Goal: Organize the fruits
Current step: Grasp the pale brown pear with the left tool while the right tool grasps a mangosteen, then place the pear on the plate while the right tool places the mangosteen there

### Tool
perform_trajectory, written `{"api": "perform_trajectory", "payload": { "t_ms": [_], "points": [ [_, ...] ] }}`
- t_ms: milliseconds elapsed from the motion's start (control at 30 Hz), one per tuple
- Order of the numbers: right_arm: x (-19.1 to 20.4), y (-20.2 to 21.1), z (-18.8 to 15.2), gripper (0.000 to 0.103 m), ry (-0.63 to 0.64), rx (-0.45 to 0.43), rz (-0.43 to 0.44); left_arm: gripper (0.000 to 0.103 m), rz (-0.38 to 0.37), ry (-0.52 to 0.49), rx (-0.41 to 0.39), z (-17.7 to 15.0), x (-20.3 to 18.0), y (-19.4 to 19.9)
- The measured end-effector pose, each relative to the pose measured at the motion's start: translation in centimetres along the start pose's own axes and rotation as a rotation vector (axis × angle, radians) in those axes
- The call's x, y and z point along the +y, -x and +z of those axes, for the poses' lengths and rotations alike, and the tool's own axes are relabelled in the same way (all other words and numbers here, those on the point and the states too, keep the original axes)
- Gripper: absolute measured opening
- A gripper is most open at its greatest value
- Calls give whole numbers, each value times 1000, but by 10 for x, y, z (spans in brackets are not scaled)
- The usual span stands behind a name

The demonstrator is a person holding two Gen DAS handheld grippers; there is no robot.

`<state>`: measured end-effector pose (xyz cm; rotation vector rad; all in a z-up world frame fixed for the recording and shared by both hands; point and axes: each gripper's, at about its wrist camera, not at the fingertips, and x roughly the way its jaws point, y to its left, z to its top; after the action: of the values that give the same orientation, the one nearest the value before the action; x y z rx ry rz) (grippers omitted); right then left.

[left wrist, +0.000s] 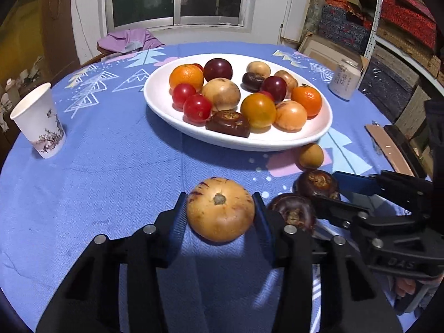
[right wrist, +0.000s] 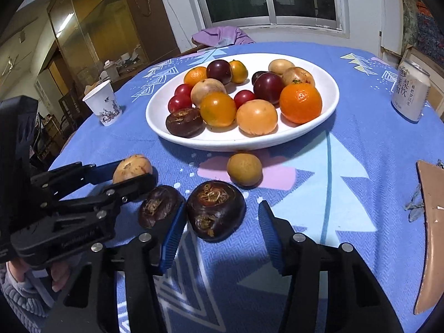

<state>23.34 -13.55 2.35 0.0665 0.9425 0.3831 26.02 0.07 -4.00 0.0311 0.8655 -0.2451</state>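
Observation:
A white oval plate (left wrist: 319,131) (right wrist: 330,108) holds several fruits: oranges, red tomatoes, dark plums, tan fruits and dark brown ones. My left gripper (left wrist: 220,211) is closed around a tan round fruit (left wrist: 220,209) on the blue tablecloth; the same fruit shows in the right wrist view (right wrist: 131,168). My right gripper (right wrist: 222,219) is open around a dark brown fruit (right wrist: 215,211) (left wrist: 317,184), touching only its left pad. A second dark brown fruit (right wrist: 158,206) (left wrist: 292,211) lies between the two grippers. A small tan fruit (right wrist: 244,169) (left wrist: 310,156) lies in front of the plate.
A paper cup (left wrist: 40,120) (right wrist: 102,106) stands at the table's left. A drink can (left wrist: 345,79) (right wrist: 410,94) stands at the right. A tan flat object (right wrist: 430,222) lies at the right edge. A purple cloth (left wrist: 129,40) lies on a chair behind.

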Motion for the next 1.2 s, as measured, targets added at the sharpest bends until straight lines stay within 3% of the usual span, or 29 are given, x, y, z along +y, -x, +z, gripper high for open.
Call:
{"api": "perform_trajectory", "payload": {
  "t_ms": [67,133,300,500,633,867,1067,1167,1200],
  "points": [
    [3,-3,2,53,6,3,-5,45,-7,4,1,0,1,0],
    [7,-5,3,44,25,7,3,45,-13,2,0,-2,0,1],
    [9,3,-1,43,51,-4,12,45,-3,7,-31,-6,0,11],
    [-5,54,11,43,21,-159,6,45,10,2,-123,10,-4,42],
    [-16,66,49,43,6,-220,-54,45,34,0,-151,45,-1,42],
    [-18,15,110,43,-15,-195,-77,45,37,101,-128,95,26,-2],
    [-10,-38,137,43,16,-123,-98,46,39,118,-98,112,42,-36],
    [-12,-51,138,44,21,-84,-100,71,58,130,-127,111,46,-38],
    [-13,-49,138,47,19,-98,-110,72,51,134,-132,110,48,-37]
  ]
}}
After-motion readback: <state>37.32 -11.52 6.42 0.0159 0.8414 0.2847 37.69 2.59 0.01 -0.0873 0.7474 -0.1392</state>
